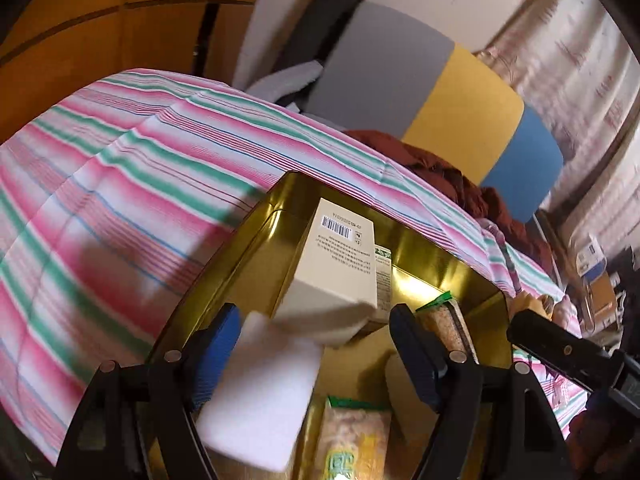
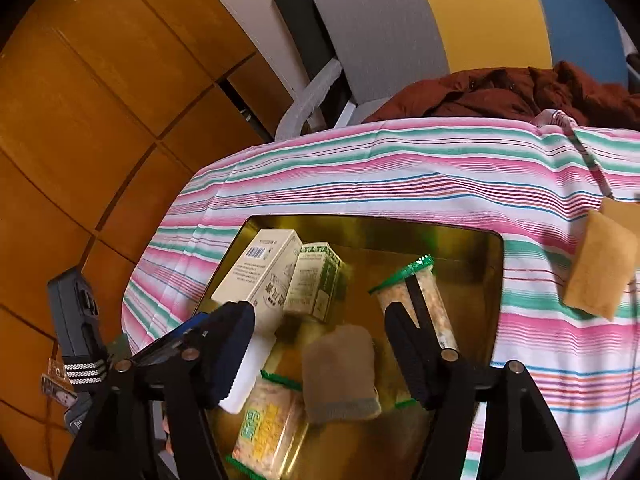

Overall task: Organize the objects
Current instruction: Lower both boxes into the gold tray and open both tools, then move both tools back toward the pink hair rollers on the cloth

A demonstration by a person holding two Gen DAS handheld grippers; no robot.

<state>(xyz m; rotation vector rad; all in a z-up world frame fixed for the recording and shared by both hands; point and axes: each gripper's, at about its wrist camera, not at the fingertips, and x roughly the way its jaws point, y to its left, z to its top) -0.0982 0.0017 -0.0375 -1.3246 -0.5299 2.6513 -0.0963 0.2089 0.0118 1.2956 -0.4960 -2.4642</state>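
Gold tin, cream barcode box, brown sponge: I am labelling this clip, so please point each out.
gold tin point(image 2: 460, 248), right wrist view, far inner wall.
cream barcode box point(image 2: 256, 268), right wrist view, its printed side face.
brown sponge point(image 2: 338, 372), right wrist view, middle of its top face.

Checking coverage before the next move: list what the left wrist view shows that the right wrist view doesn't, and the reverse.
Left wrist only: the right gripper at the right edge and a blue panel beyond the bed.
Right wrist only: a brown mitt in the tin, a tan sponge on the striped cloth, and the left gripper with its jaws open.
Both: the gold tin, cream box, white block and snack packets.
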